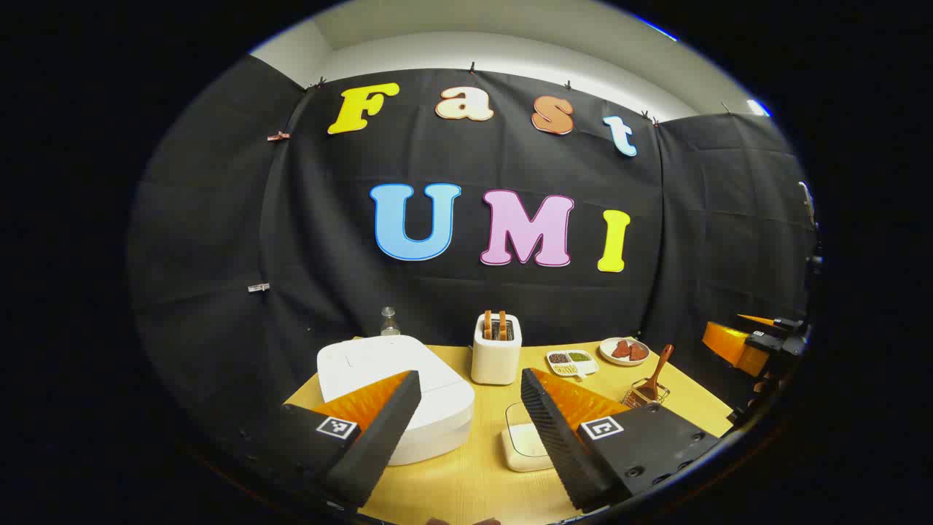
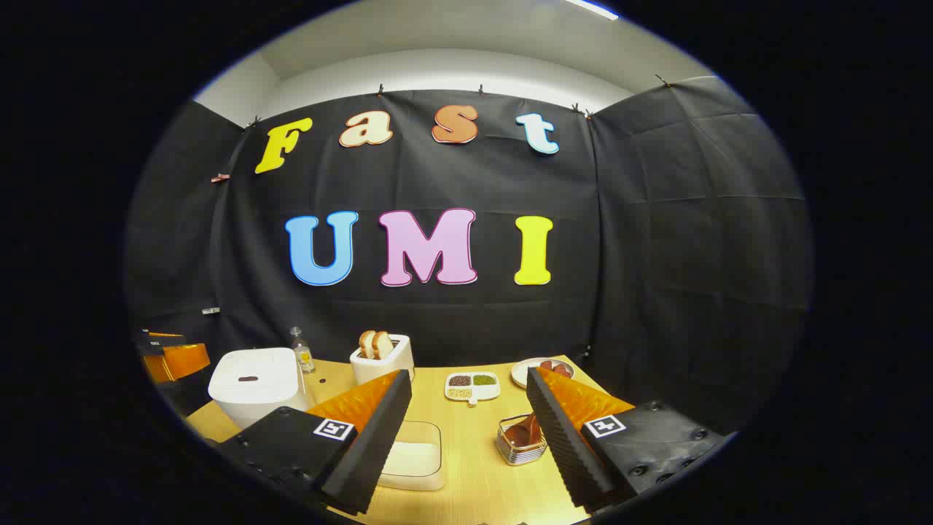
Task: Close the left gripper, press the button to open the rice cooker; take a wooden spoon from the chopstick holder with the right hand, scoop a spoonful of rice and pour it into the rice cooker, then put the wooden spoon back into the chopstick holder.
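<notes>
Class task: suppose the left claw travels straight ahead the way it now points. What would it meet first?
Probably the white toaster, which sits between the open left claw's fingers at the table's far side. The rice cooker lies just left of that line. Depth is uncertain.

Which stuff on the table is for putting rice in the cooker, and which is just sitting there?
For the job:
rice cooker
wooden spoon
chopstick holder
container of rice

Just sitting there:
toaster with toast
glass bottle
divided dish of grains
plate of food
</notes>
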`<act>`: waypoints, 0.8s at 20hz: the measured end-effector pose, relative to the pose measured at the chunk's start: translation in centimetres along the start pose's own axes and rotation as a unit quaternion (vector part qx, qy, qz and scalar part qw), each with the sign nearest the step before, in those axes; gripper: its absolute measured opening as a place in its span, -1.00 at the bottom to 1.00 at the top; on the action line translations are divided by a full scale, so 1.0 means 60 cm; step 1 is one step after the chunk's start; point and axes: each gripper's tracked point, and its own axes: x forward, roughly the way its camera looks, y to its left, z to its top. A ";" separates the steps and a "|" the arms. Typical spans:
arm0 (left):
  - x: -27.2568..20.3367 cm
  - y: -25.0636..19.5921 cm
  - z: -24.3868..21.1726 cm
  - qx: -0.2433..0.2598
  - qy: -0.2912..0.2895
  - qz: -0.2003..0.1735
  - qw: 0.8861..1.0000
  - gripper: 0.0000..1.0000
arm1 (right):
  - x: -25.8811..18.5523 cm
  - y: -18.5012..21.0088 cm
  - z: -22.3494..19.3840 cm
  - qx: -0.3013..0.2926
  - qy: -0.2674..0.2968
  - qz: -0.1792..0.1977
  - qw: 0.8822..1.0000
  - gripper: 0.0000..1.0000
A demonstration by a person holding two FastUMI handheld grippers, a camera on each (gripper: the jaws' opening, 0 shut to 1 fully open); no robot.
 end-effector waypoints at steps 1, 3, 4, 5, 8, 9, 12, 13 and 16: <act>0.004 -0.003 0.002 0.000 -0.001 -0.001 1.000 0.92 | 0.001 0.006 -0.001 0.000 0.000 0.005 1.000 0.97; 0.011 -0.009 0.002 -0.001 0.001 -0.005 1.000 0.92 | 0.004 0.014 -0.003 -0.001 0.003 0.015 1.000 0.96; 0.015 -0.009 0.000 0.000 0.001 -0.005 1.000 0.92 | 0.004 0.016 -0.003 -0.004 0.004 0.019 1.000 0.97; 0.018 -0.008 0.002 0.000 0.002 -0.007 1.000 0.92 | 0.005 0.019 -0.004 -0.008 0.005 0.022 1.000 0.97; 0.025 -0.005 -0.003 -0.005 0.003 -0.007 1.000 0.92 | 0.016 0.035 -0.005 -0.021 0.007 0.032 0.999 0.97; 0.028 -0.002 -0.003 -0.008 0.004 -0.005 1.000 0.92 | 0.016 0.034 -0.005 -0.023 0.005 0.032 0.999 0.97; 0.037 0.013 -0.010 -0.018 0.006 0.006 1.000 0.92 | 0.019 0.032 -0.003 -0.020 0.004 0.029 0.999 0.97; 0.039 0.016 -0.010 -0.020 0.006 0.010 1.000 0.92 | 0.020 0.033 -0.005 -0.019 0.005 0.030 0.999 0.97; 0.044 0.029 -0.009 -0.017 0.005 0.017 1.000 0.92 | 0.024 0.027 -0.005 -0.018 0.007 0.028 0.999 0.97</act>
